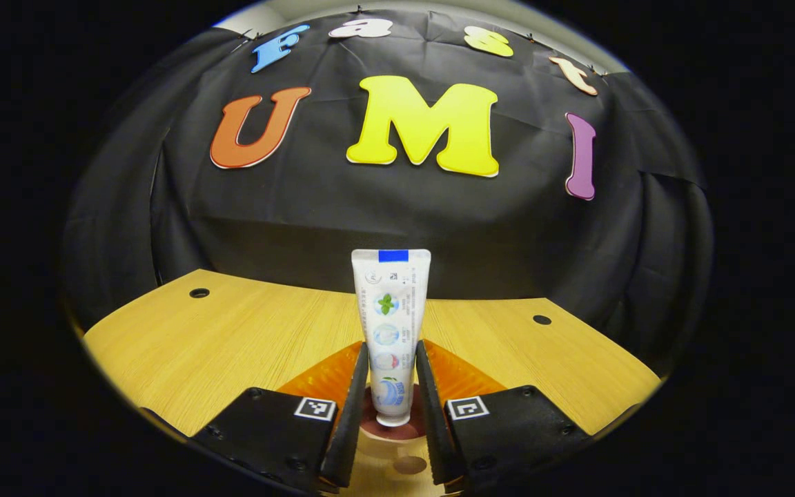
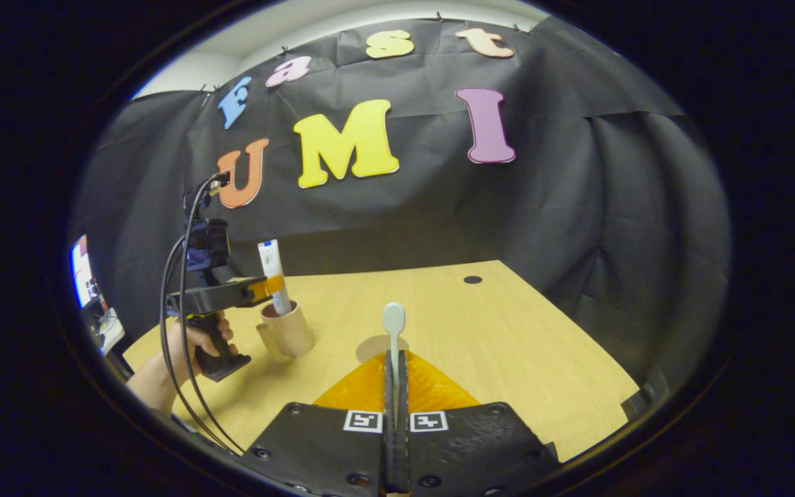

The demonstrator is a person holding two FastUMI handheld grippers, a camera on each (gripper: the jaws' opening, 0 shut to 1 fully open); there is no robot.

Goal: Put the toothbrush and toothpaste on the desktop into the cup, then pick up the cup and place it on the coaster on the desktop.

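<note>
Wood-grain desk point(image 2: 508, 345) fills the lower half of both views, backed by the black cloth wall. In the right gripper view, left of centre, the left gripper point(image 2: 270, 286) is held by a hand point(image 2: 194, 345) at the lower left, cables trailing from its body. It grips the toothpaste point(image 2: 275, 269) upright over the cup point(image 2: 290, 330), a tan cylinder standing on the desk. The tube's lower end sits at or just inside the cup's mouth; how deep it reaches cannot be told.

In the left gripper view, bottom centre, the same tube point(image 1: 390, 331) stands cap-down between the two fingers point(image 1: 355, 407), which are drawn narrow about its lower part. Whether both pads press on it or have just let go is not settled. The cup's dark rim point(image 1: 397, 433) lies directly beneath the cap.

At the bottom centre of the right gripper view, the right gripper point(image 2: 395, 366) is closed on the toothbrush point(image 2: 393, 331), head pointing up and away. Beyond the head, at mid-frame, a pale round disc lies flat on the desk: probably the coaster point(image 2: 373, 345), with no cup on it.

Progress, as judged: toothpaste is at the point of entering the cup; toothbrush is in hand, outside the cup; moving the cup onto the coaster remains. Apart from the tube's end, the cup's contents are hidden.
</note>
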